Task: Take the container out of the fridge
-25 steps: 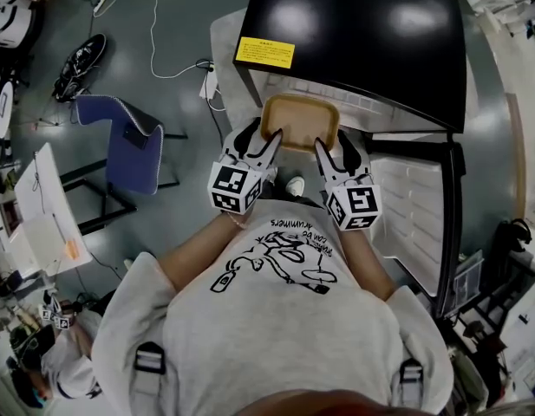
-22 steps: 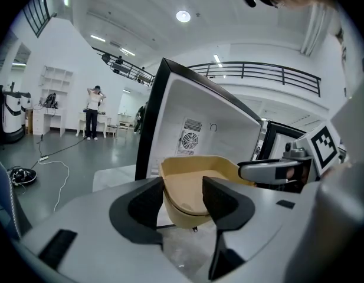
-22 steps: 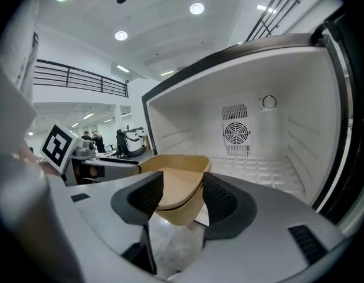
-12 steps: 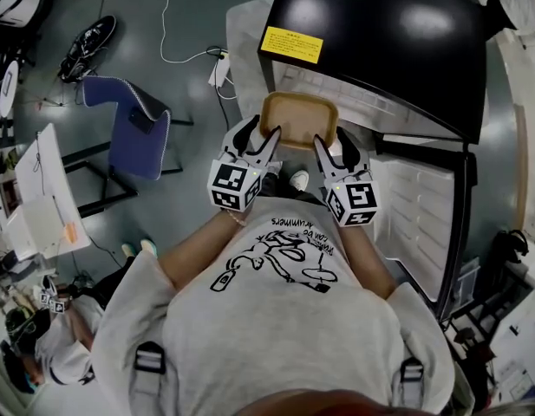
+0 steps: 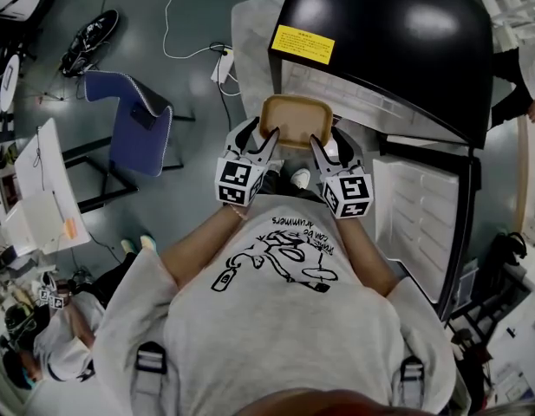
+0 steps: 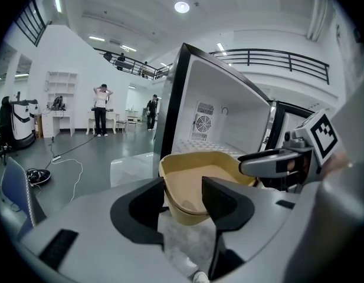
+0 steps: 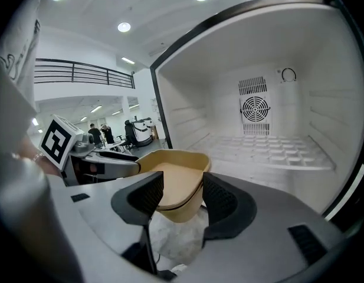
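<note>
A shallow tan container (image 5: 295,120) hangs in the air just in front of the open black fridge (image 5: 388,42). My left gripper (image 5: 260,139) is shut on its left rim, and my right gripper (image 5: 329,146) is shut on its right rim. In the left gripper view the container's wall (image 6: 199,181) sits between the jaws of the left gripper (image 6: 184,202), with the right gripper (image 6: 270,161) on the far side. The right gripper view shows a container corner (image 7: 170,175) held by the right gripper (image 7: 183,198). Behind it is the bare white fridge interior (image 7: 270,146).
The fridge door (image 5: 414,224) stands swung open at the right. A blue chair (image 5: 128,124) and a white table (image 5: 42,189) stand to the left, with cables on the grey floor. Other people stand farther off in the hall.
Both grippers keep their hold on the container and have drawn slightly closer to each other. The head view has shifted a little, so the fridge sits farther right in frame.
</note>
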### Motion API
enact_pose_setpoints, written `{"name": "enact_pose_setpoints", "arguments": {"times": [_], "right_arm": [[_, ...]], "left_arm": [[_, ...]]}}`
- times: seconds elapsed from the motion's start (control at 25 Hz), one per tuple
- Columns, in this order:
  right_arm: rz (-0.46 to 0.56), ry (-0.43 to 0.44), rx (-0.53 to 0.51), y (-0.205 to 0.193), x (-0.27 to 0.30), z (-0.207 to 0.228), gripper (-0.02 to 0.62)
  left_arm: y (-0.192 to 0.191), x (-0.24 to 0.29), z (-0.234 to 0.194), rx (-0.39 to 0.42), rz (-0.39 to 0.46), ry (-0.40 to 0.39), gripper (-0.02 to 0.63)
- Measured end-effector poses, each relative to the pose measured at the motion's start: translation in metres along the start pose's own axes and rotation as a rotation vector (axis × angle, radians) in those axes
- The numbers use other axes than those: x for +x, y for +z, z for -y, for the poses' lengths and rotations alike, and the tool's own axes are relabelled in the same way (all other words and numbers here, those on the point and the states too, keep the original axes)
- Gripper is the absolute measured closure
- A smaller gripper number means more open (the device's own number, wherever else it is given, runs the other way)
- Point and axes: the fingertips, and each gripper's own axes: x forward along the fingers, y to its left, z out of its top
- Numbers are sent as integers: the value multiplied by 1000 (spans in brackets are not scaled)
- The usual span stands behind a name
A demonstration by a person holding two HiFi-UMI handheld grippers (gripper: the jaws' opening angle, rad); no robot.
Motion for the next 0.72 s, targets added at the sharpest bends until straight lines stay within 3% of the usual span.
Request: {"name": "enact_pose_setpoints", "arguments": {"times": [0.72], "right_arm": [[-79, 5, 14, -56, 28, 7, 376]], "left_arm": [[-69, 27, -11, -38, -102, -21, 407]]}}
